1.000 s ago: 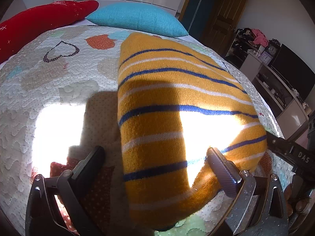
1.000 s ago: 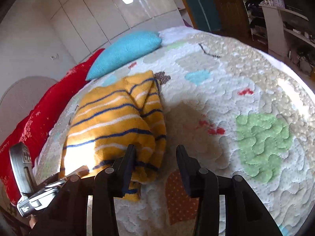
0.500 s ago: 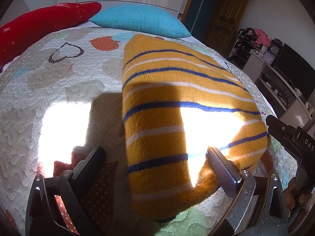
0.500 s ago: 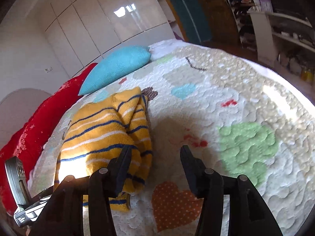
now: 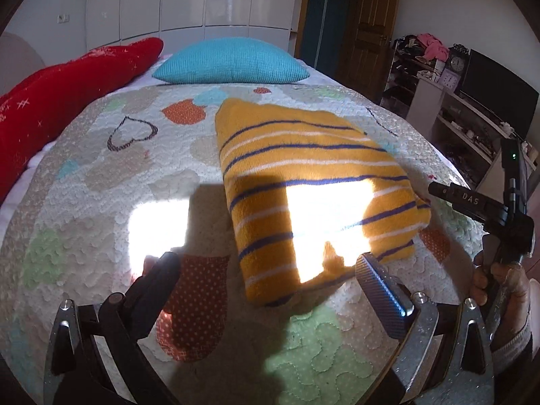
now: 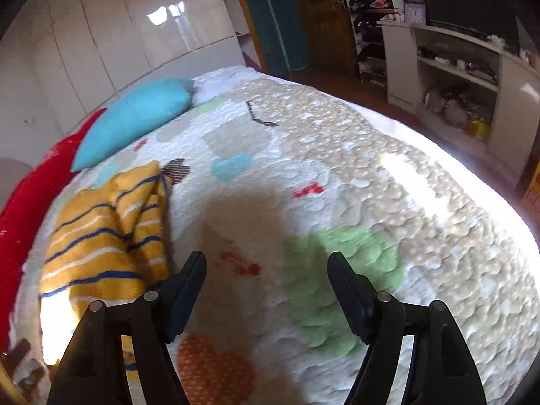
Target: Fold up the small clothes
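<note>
Left gripper [image 5: 266, 266]: held above the quilt, jaws spread wide with nothing between them; the near edge of the sweater lies just ahead of the fingertips, untouched
Right gripper [image 6: 266, 270]: jaws opening, only bare quilt showing between them; the sweater lies off to its left, apart from both fingers
Right hand [image 5: 503, 290]: seen from the left wrist view at the bed's right side, wrapped round the handle of its gripper
Sweater [image 5: 314, 182]: yellow knit with blue and white stripes, lying on the quilt near the middle of the bed, below the blue pillow [image 5: 233, 62]; it forms a compact, roughly rectangular bundle
Sweater, right-side edge [image 6: 148, 209]: from the right wrist view the layers bunch and ripple along this edge, less tidy than the top face
Quilt [image 5: 101, 182]: patchwork of hearts, a bright patch of sun crossing it and the sweater
Done, by the look of it: the garment appears folded over on itself and released by both grippers
Left, as judged: perhaps squaring the rumpled edge; no other small clothes are in view on the bed, so whether more remain cannot be told
</note>
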